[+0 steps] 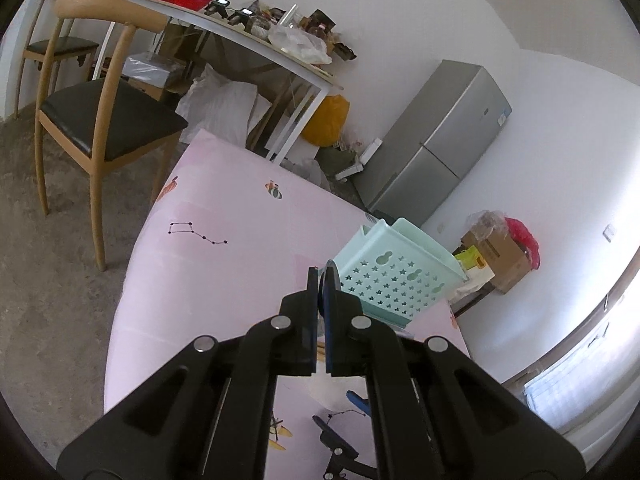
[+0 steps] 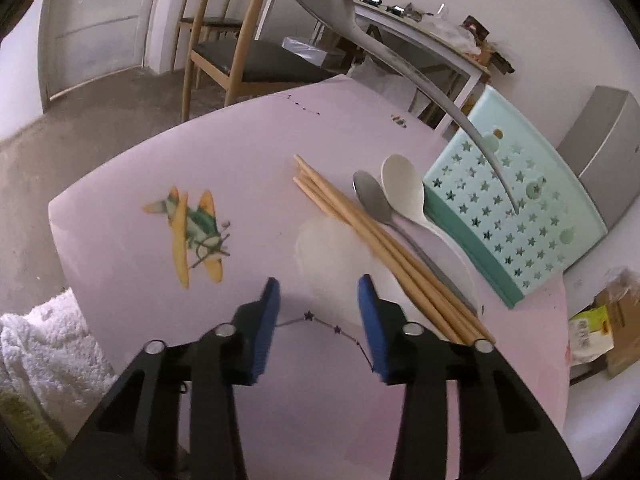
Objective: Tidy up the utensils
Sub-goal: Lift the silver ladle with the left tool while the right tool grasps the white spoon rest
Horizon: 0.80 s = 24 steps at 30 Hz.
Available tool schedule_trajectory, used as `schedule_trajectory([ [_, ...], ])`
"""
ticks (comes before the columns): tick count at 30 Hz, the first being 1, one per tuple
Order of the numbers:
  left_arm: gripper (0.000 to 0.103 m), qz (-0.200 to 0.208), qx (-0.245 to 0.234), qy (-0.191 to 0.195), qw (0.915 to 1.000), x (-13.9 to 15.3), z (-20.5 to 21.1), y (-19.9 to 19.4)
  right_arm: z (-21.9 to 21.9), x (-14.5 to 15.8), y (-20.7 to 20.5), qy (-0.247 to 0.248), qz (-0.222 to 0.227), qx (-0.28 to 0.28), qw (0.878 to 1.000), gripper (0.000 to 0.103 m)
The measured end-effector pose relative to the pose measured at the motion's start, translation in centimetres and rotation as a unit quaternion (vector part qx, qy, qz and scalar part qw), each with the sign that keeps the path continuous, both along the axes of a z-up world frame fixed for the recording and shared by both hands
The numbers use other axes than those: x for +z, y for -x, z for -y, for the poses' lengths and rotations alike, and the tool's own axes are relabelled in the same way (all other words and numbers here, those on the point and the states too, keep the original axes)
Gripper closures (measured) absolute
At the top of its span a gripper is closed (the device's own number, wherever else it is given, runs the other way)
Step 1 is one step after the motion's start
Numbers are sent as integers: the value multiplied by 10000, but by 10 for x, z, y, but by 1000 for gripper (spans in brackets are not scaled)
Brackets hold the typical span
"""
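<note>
A metal spoon (image 2: 384, 56) hangs in the air above the mint-green star-punched basket (image 2: 516, 216), pinched by its bowl in the closed left gripper (image 1: 321, 276). Wooden chopsticks (image 2: 384, 244), a second metal spoon (image 2: 372, 200) and a white spoon (image 2: 404, 188) lie on the pink tablecloth (image 2: 200, 160) beside the basket, unsorted. The right gripper (image 2: 318, 284) hovers near them, jaws apart, empty.

On the worktop (image 2: 240, 168), chopsticks (image 2: 384, 248) were laid at one o'clock of the right claw (image 2: 318, 300); two spoons (image 2: 390, 204) beside them, the basket (image 2: 516, 208) at two o'clock.
</note>
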<state>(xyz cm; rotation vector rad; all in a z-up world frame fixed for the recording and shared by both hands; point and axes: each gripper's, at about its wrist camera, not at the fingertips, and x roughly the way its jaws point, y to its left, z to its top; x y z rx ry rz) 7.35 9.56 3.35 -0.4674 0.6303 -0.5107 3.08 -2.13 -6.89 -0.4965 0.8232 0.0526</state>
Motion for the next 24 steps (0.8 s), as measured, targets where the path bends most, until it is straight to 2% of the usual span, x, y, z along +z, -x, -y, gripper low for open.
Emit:
schedule_trajectory([
  [4,102,-44,25,93,9999,-6,-7,-3,-8,-2,-4,240,-59,-91,9997,77],
  [6,102,-47,42,117,9999,-7,-10,-3,-9,-5,-7,289,-135,-105,9994,90],
  [7,102,-42,51,122,9999,-7,-10,-3,-10,-5,-7,297,-158,-115,9994,92],
  [15,102,135,202,120,9996,1,-20,5,-18,7,2,412,86,100,9991,97],
  [24,102,478,362,58,9982,25,-24,13,-5,45,16,-323,367,229,9985,99],
])
